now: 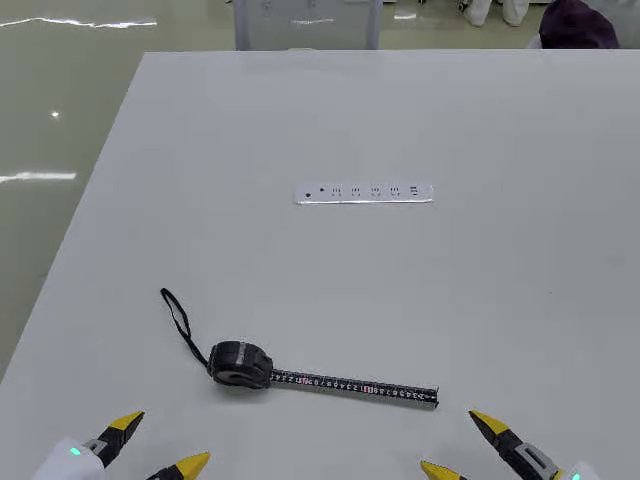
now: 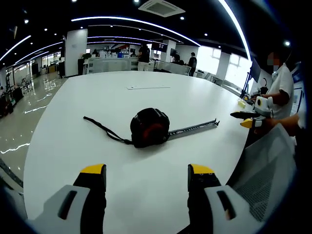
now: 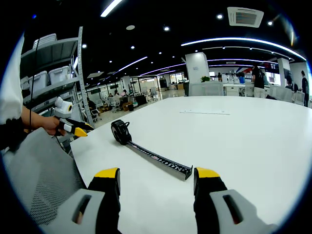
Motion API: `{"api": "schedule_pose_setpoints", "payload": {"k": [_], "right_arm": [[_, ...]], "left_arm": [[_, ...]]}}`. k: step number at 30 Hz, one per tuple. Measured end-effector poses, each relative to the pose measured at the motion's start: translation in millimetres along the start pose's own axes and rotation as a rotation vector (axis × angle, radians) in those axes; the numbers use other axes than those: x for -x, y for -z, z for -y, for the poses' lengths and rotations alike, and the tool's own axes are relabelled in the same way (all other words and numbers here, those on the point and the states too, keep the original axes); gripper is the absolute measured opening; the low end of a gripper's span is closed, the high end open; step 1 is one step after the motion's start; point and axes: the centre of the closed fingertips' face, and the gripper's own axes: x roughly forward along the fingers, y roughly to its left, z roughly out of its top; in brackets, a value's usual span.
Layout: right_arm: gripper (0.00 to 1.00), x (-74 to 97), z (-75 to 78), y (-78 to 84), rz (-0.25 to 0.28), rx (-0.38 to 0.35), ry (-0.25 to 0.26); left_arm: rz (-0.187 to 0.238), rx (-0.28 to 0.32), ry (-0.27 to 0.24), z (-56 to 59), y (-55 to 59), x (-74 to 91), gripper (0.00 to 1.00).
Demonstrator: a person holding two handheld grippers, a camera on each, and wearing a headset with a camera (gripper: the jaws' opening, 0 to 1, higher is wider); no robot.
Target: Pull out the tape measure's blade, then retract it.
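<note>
The black round-cased tape measure (image 1: 240, 364) lies flat on the white table (image 1: 300, 120), close to the near edge and toward the left near corner. Its dark blade (image 1: 355, 386) with pale markings is drawn out and rests on the tabletop, running along the near edge toward the right. Its thin black strap loop (image 1: 178, 318) trails toward the left edge. A white power strip (image 1: 363, 193) lies about mid-table. The yellow-tipped left gripper (image 1: 160, 442) hovers at the near edge near the case, jaws wide and empty. The right gripper (image 1: 460, 444) hovers near the blade's tip, likewise wide, holding nothing.
</note>
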Motion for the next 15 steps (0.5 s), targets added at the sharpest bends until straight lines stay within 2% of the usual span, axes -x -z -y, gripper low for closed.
{"api": "schedule_pose_setpoints", "payload": {"k": [4,5,8,15], "right_arm": [[0.61,-3.1,-1.7,-0.2,0.0,0.001,-0.004],[0.61,-3.9,-2.2,-1.0,0.001,0.002,-0.006],[0.61,-5.8,-2.9,-4.4,0.005,0.007,-0.013],[0.61,-9.1,1.2,-9.4,0.012,0.012,-0.013]], "left_arm": [[-0.006,-0.003,0.0,0.4,-3.4,-2.6,0.66],[-0.025,-0.016,0.003,0.8,-2.2,-4.2,0.66],[-0.007,-0.01,0.011,1.5,-8.8,-7.0,0.66],[-0.015,-0.024,0.015,7.5,-16.5,-17.8,0.67]]}}
